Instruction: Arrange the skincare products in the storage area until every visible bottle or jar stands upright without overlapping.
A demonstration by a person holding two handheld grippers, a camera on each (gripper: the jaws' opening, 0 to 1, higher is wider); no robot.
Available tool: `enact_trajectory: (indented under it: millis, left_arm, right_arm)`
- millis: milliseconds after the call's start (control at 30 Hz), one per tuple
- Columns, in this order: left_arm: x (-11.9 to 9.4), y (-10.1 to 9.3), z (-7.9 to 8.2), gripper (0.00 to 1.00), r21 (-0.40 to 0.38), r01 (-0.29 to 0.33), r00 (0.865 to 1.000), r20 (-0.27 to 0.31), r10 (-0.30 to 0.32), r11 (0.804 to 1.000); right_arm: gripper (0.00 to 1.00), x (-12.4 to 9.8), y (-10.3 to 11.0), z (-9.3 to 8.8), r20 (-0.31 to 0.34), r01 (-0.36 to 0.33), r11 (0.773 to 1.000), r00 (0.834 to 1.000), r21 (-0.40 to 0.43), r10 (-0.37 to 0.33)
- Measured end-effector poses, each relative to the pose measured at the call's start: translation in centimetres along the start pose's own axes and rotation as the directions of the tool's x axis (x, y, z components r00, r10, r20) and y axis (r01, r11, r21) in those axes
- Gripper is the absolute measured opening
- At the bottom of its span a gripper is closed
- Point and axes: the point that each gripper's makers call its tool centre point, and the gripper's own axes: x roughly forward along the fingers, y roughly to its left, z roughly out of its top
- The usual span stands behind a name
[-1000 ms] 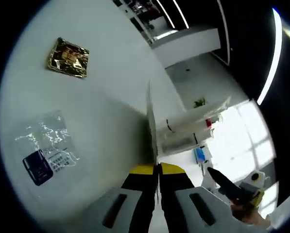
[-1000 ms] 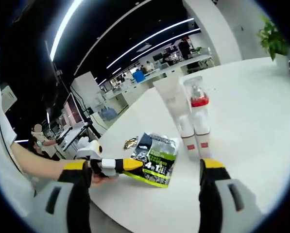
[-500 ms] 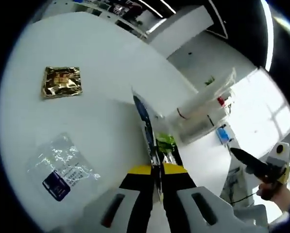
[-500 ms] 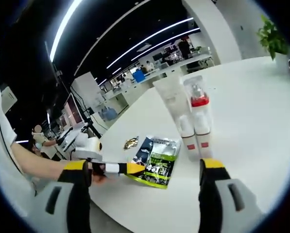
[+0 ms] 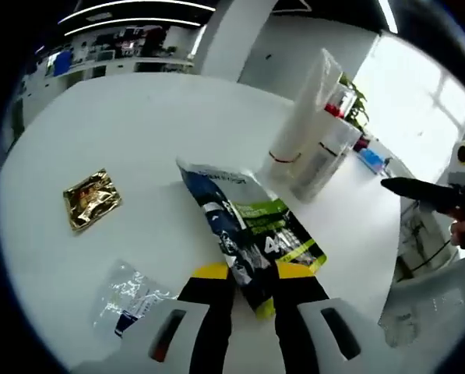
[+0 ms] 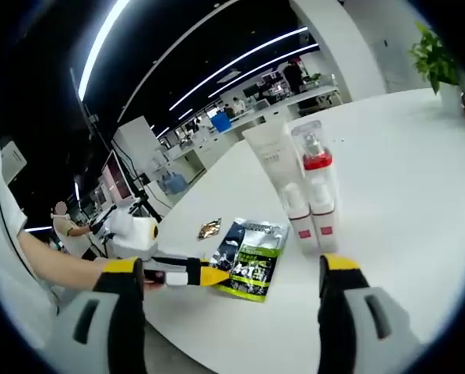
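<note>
A dark blue and green pouch lies flat on the white table. Its near end sits between the jaws of my left gripper, which stand slightly apart, open. In the right gripper view that left gripper touches the pouch at its near edge. Behind the pouch a white tube stands on its cap beside a red-capped bottle in a clear cover. The tube and the bottle are upright. My right gripper is wide open and holds nothing.
A gold sachet and a clear sachet with a dark blue label lie on the table left of the pouch. The right gripper's dark jaw reaches in from the right. A potted plant stands far back.
The left gripper rolled, and the pouch went from upright and edge-on to lying flat on the table. The left jaws parted. The right gripper stayed put.
</note>
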Motion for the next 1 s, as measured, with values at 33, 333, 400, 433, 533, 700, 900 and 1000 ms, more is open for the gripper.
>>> enact_trajectory:
  millis: [33, 333, 400, 433, 533, 700, 900, 1000]
  left_arm:
    - [-0.1, 0.1, 0.0, 0.17, 0.027, -0.008, 1.000, -0.003, 0.008, 1.000]
    - [-0.6, 1.0, 1.0, 0.35, 0.259, -0.074, 0.997, -0.002, 0.077, 0.963]
    - [-0.2, 0.8, 1.4, 0.37, 0.310, -0.061, 0.998, 0.000, 0.064, 0.949]
    - [-0.1, 0.6, 1.5, 0.38, 0.326, -0.051, 0.999, -0.002, 0.054, 0.944]
    - [0.7, 0.0, 1.6, 0.39, 0.378, -0.029, 0.999, -0.016, 0.037, 0.925]
    - [1.9, -0.6, 1.0, 0.41, 0.442, 0.011, 0.999, -0.050, 0.012, 0.897]
    - [2.4, -0.1, 0.9, 0.42, 0.449, 0.020, 0.998, -0.068, 0.012, 0.893]
    - [2.5, -0.1, 1.0, 0.42, 0.442, 0.027, 0.998, -0.070, 0.004, 0.896]
  right_arm:
    - [0.94, 0.0, 0.0, 0.0, 0.000, 0.000, 1.000, 1.000, 0.000, 0.000]
    - [0.94, 0.1, 0.0, -0.1, -0.004, -0.001, 1.000, 1.000, 0.001, 0.001]
    - [0.94, 0.1, 0.0, -0.1, -0.003, 0.000, 1.000, 1.000, 0.002, 0.000]
    - [0.94, 0.0, 0.0, -0.2, -0.004, 0.000, 1.000, 1.000, 0.003, 0.000]
    - [0.94, 0.0, 0.0, -0.2, -0.004, 0.002, 1.000, 1.000, 0.005, -0.002]
    - [0.94, -0.2, -0.3, -0.2, -0.002, 0.011, 1.000, 1.000, 0.009, -0.011]
    - [0.94, -0.4, -0.6, -0.3, -0.003, 0.018, 1.000, 1.000, 0.012, -0.018]
    - [0.94, -0.4, -0.6, -0.5, -0.005, 0.019, 1.000, 1.000, 0.017, -0.019]
